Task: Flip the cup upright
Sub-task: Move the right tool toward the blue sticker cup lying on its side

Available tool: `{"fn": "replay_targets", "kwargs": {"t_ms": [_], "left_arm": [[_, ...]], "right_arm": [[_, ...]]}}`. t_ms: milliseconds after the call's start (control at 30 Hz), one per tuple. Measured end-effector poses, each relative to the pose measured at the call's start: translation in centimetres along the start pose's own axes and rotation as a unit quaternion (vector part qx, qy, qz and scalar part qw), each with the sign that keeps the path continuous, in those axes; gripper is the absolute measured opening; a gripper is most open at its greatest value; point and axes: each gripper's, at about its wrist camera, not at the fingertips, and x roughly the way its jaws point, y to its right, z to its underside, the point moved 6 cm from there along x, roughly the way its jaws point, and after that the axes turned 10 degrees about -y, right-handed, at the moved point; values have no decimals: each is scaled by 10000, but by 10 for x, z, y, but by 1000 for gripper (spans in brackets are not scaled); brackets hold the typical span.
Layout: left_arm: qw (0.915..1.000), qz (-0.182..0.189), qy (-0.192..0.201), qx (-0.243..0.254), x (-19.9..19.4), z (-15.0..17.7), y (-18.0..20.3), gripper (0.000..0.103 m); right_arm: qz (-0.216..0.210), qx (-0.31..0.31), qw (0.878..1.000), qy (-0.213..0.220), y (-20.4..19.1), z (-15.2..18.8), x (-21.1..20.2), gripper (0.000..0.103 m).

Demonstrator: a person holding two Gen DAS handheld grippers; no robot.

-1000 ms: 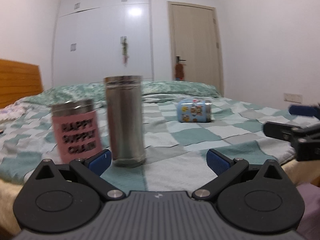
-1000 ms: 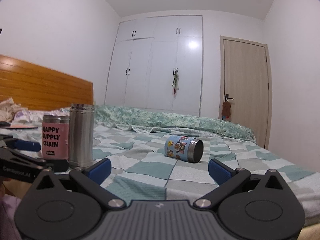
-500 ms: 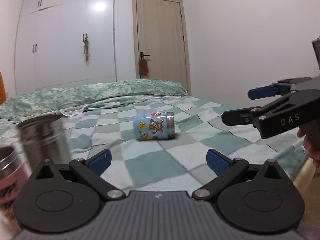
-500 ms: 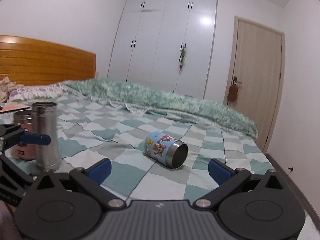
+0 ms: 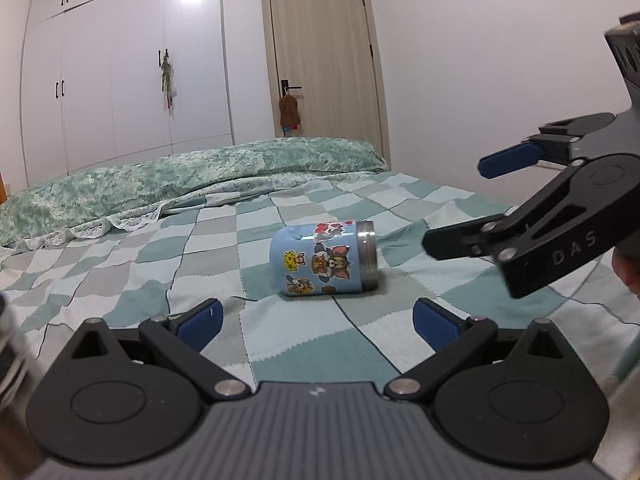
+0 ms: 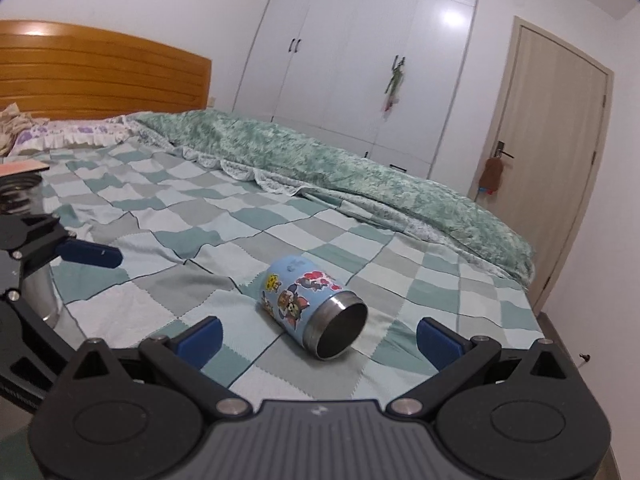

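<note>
1. Nearest in the left wrist view, the left tongs (image 5: pixel 316 318) are spread wide with nothing between their blue pads (image 5: pixel 200 318), held low over the checkered bedspread (image 5: pixel 308 360).
2. In the right wrist view the right tongs (image 6: pixel 318 338) are likewise spread wide and empty, their blue pads (image 6: pixel 438 342) apart over the same bedspread (image 6: pixel 168 208).
3. At the left edge of the left wrist view a blurred steel tumbler (image 5: pixel 12 364) stands close to the camera; in the right wrist view the steel tumbler (image 6: pixel 38 300) shows partly behind the left tongs (image 6: pixel 90 252).
4. Just beyond the pads lies the cup (image 5: pixel 322 260) — a light blue cup with cartoon stickers, on its side on the bedspread, its steel rim pointing to the right in the left wrist view. In the right wrist view the cup (image 6: pixel 308 304) has its open mouth turned toward the camera and slightly right, the dark inside visible. Neither pair of tongs touches it.
5. To the right of the cup in the left wrist view, the right tongs (image 5: pixel 472 208) hang above the bedspread, apart from the cup.
6. Farther back a rumpled green quilt (image 5: pixel 192 172) runs across the bed.
7. A wooden headboard (image 6: pixel 104 76) stands at the far left in the right wrist view.
8. Farthest off — white wardrobe doors (image 5: pixel 132 68) and a pale wooden door (image 5: pixel 324 56) with something brown hanging from its handle.
</note>
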Motion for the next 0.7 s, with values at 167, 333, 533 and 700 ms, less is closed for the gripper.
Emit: {"fn": "replay_targets", "kwargs": {"t_ms": [167,333,533,700], "left_arm": [[9998,-3,-191,-20,21,-5,-8,103],[9991,-162,-372,-74,40,-6,-29,103],[9983,-413,-406,12,56,-9,-59,103],[9987,-283,-408,126,63,-13,-75,103]], "right_arm": [[-18,-219,9997,-59,-2,-12,30,103],[3,-423,9991,-99,-4,-22,54,103],[75,-733,9971,-207,-11,-32,86,103],[123,-1013,9942,-333,-19,-40,114,103]]}}
